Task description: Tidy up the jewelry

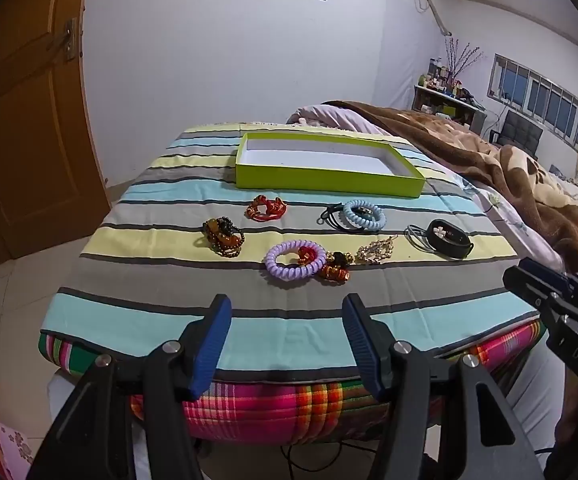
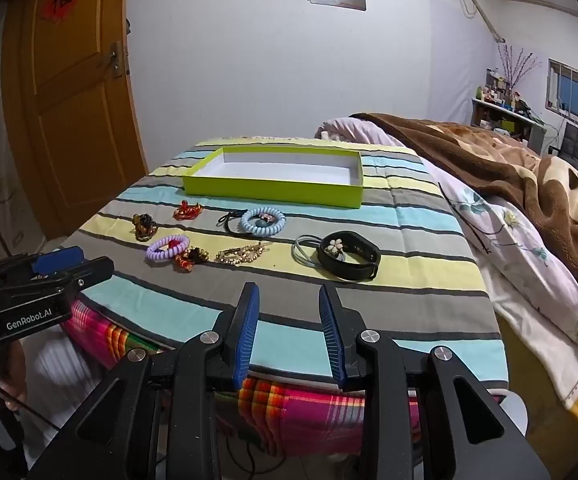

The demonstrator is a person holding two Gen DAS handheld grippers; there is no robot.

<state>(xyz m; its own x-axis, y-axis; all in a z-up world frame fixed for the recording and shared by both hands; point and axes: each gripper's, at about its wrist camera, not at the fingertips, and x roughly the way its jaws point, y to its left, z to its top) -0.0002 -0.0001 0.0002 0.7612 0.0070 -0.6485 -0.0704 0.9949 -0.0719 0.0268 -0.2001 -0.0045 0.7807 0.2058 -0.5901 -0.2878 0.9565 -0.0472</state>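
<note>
- Jewelry [image 1: 297, 260] lies scattered on the striped surface [image 1: 129, 304]; we see the green tray [image 1: 329, 178] empty, so nothing is sorted.
- Left gripper [image 1: 287, 308] and right gripper [image 2: 289, 296] hover released, grasping nothing.

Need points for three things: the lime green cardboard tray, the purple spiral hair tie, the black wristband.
lime green cardboard tray [image 2: 273, 192]: right wrist view, on its front wall.
purple spiral hair tie [image 1: 277, 270]: left wrist view, on the near-left coil.
black wristband [image 2: 355, 274]: right wrist view, on the near strap.
</note>
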